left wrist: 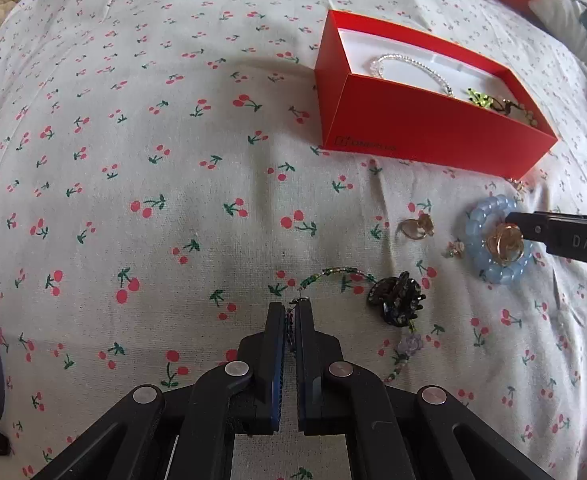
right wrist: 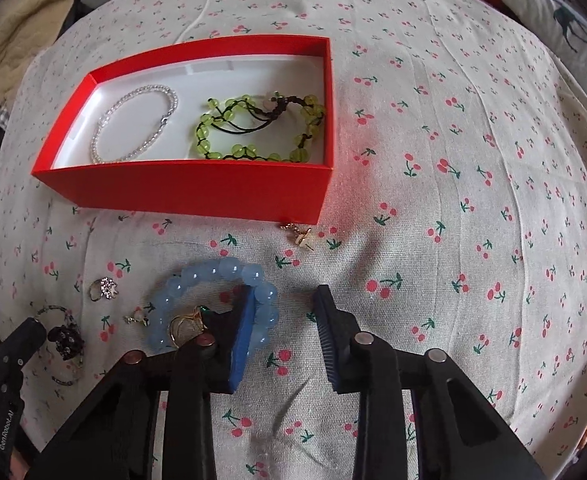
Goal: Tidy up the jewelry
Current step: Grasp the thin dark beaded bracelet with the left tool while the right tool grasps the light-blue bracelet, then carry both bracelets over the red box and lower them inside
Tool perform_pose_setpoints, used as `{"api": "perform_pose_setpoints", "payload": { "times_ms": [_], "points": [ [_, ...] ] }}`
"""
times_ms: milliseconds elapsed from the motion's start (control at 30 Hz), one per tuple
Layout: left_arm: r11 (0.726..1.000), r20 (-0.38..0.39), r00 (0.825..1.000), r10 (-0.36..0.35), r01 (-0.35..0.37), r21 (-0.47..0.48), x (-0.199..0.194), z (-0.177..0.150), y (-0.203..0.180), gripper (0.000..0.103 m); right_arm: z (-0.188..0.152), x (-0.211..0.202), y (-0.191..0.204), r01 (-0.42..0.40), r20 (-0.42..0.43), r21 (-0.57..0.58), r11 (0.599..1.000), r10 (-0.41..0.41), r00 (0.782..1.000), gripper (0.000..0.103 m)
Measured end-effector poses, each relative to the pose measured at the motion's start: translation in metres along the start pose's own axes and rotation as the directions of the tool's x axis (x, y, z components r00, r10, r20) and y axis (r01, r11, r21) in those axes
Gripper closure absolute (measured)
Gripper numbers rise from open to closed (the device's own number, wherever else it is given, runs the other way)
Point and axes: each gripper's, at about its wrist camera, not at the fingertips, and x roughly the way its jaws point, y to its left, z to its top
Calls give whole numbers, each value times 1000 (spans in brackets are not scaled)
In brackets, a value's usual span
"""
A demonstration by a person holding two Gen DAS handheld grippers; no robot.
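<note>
Jaws of the left gripper (left wrist: 292, 312) are pinched on the green beaded strand (left wrist: 335, 273) lying near the dark hair claw (left wrist: 398, 298); the right gripper (right wrist: 283, 312) stands spread, one finger over the blue bead bracelet (right wrist: 221, 272). Red box (right wrist: 197, 194), far left, holds two bracelets. Judged step: pickup under way. Next: lift the strand clear of the claw, carry to the box
</note>
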Motion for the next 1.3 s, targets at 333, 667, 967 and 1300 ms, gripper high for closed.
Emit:
{"api": "perform_pose_setpoints", "payload": {
  "times_ms": [333, 667, 967, 1300],
  "points": [
    [999, 26, 999, -32, 32, 1, -10, 5, -6, 103, -2, -13, 3, -71, 7, -35, 997, 71, 997, 91],
    [994, 106, 989, -105, 103, 20, -42, 12, -16, 103, -12, -57, -4, -145, 85, -45, 988, 148, 985, 91],
    [989, 135, 980, -146, 143, 26, -56, 16, -23, 103, -16, -83, -4, -186, 131, -51, 981, 191, 973, 91],
    [985, 167, 971, -170, 170, 12, -63, 28, -26, 103, -12, -101, -5, -225, 169, -36, 974, 228, 959, 91]
  ]
}}
